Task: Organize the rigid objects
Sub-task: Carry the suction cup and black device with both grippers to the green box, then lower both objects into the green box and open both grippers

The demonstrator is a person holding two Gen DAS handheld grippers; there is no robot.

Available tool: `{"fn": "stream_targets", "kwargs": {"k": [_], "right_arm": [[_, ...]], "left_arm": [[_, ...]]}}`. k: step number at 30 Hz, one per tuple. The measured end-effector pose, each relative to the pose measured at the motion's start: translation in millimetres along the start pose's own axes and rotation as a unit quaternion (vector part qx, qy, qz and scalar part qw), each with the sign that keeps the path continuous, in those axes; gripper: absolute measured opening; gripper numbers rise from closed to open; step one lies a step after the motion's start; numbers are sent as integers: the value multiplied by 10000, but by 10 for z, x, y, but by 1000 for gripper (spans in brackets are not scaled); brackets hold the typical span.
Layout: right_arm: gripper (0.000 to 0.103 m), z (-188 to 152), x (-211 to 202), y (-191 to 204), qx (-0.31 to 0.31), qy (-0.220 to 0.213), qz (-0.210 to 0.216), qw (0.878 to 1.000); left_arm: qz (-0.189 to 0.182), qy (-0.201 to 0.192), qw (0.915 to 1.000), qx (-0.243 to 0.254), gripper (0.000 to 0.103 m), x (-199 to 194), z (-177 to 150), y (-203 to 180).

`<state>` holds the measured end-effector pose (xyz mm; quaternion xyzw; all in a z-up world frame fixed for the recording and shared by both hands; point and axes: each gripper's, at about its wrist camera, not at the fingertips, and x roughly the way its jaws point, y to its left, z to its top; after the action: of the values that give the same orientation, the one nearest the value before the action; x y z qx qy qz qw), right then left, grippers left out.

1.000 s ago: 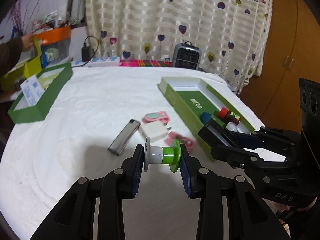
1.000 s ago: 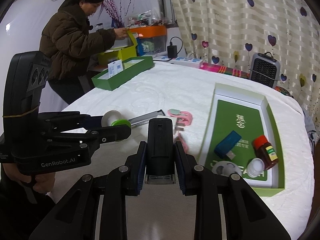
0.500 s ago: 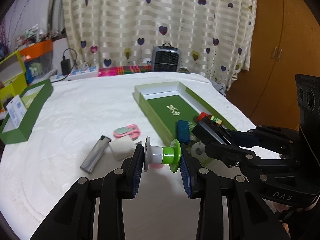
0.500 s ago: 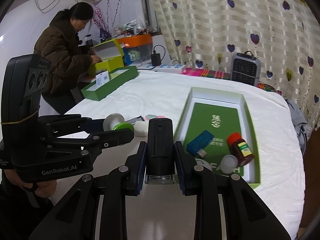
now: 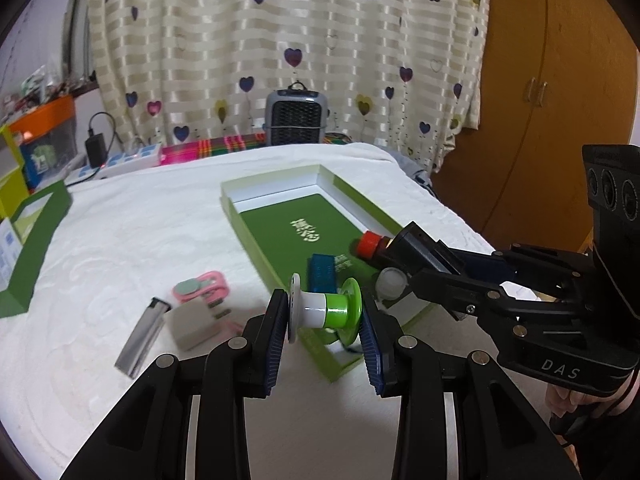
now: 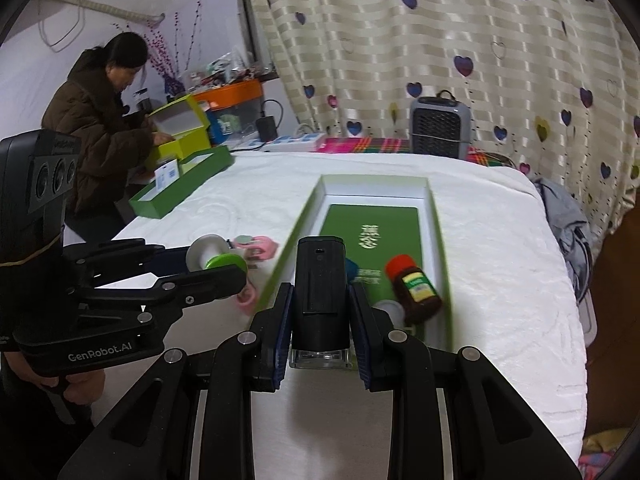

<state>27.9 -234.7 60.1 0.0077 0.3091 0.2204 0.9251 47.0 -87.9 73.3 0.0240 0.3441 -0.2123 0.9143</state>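
Note:
My left gripper (image 5: 325, 314) is shut on a white-and-green spool (image 5: 326, 312), held over the near corner of the green box (image 5: 276, 236). My right gripper (image 6: 320, 312) is shut on a black device (image 6: 320, 284) over the box's near end (image 6: 436, 216). It also shows in the left wrist view (image 5: 420, 250). Inside the box lie a red-capped bottle (image 6: 414, 286), a blue block (image 5: 322, 272) and a white round cap (image 5: 390, 282). On the white cloth left of the box lie a silver lighter (image 5: 142, 338), a white charger cube (image 5: 192, 326) and a pink item (image 5: 202, 286).
A second green box (image 6: 180, 188) stands at the table's far left. A person (image 6: 100, 128) handles a yellow-green box there. A grey heater (image 6: 440, 126) and a power strip (image 6: 294, 142) stand behind the table. A wooden cabinet (image 5: 560, 100) is to the right.
Both grippers have moved right and forward with their objects, from over the loose items to over the near end of the green box.

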Motion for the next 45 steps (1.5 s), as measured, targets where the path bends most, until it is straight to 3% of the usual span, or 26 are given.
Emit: {"fn": "stream_targets", "kwargs": {"k": [34,45], "right_arm": [[29,12,372,-376,283,307,-151,9990],[29,53,567,-424,302,430,-231,9984]], "left_arm": [[-482,135,9987,-108,33,554,137,-11],[-357,201,9990,-178,33,722,206,29]]}}
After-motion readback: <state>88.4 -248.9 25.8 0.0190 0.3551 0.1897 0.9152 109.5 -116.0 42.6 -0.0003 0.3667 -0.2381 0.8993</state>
